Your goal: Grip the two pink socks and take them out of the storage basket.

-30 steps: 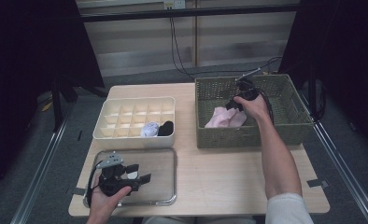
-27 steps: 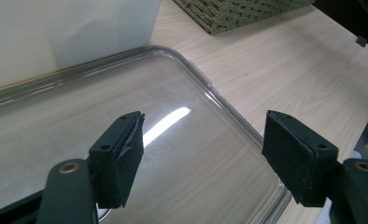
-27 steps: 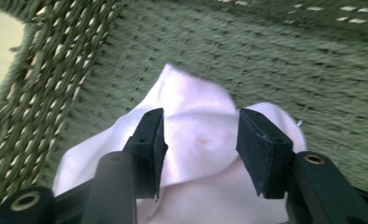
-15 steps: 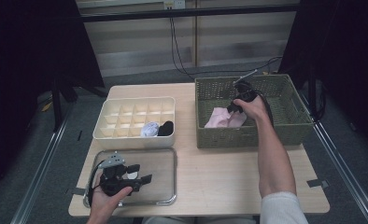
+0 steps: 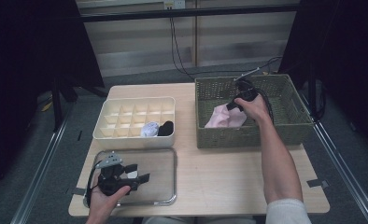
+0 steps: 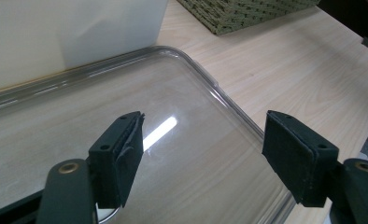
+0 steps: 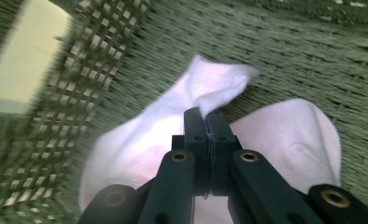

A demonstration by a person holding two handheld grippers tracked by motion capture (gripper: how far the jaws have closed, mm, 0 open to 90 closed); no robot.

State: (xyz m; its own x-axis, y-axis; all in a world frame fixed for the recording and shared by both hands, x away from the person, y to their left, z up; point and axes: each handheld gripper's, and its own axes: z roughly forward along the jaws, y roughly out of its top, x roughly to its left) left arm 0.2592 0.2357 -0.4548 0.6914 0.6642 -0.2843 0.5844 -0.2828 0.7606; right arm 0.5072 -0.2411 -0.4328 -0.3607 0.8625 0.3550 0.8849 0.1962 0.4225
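Observation:
A pale pink sock (image 5: pixel 224 119) lies in the green wicker basket (image 5: pixel 294 126) at the back right. My right gripper (image 5: pixel 231 105) reaches down into the basket. Its jaws have just been closing and now stand shut on a fold of the pink sock (image 7: pixel 149 135), pinched at the right gripper's (image 7: pixel 204 116) tips. A second pale lobe of fabric (image 7: pixel 294 135) lies to the right of the jaws. My left gripper (image 5: pixel 139 171) hovers open over the clear tray (image 5: pixel 166 186) at the front left. In the left gripper view, the left gripper (image 6: pixel 203 149) has nothing between its pads.
A white divided organizer (image 5: pixel 135 114) stands behind the tray, with a light sock (image 5: pixel 149 129) and a black sock (image 5: pixel 166 128) in its front compartments. Bare wooden tabletop (image 5: pixel 219 172) lies between tray and basket. The organizer's wall (image 6: pixel 56 37) stands close beyond the tray (image 6: pixel 126 116).
The right hand has shifted only slightly inside the basket, over the pink sock. The left hand and its gripper have stayed where they were above the tray.

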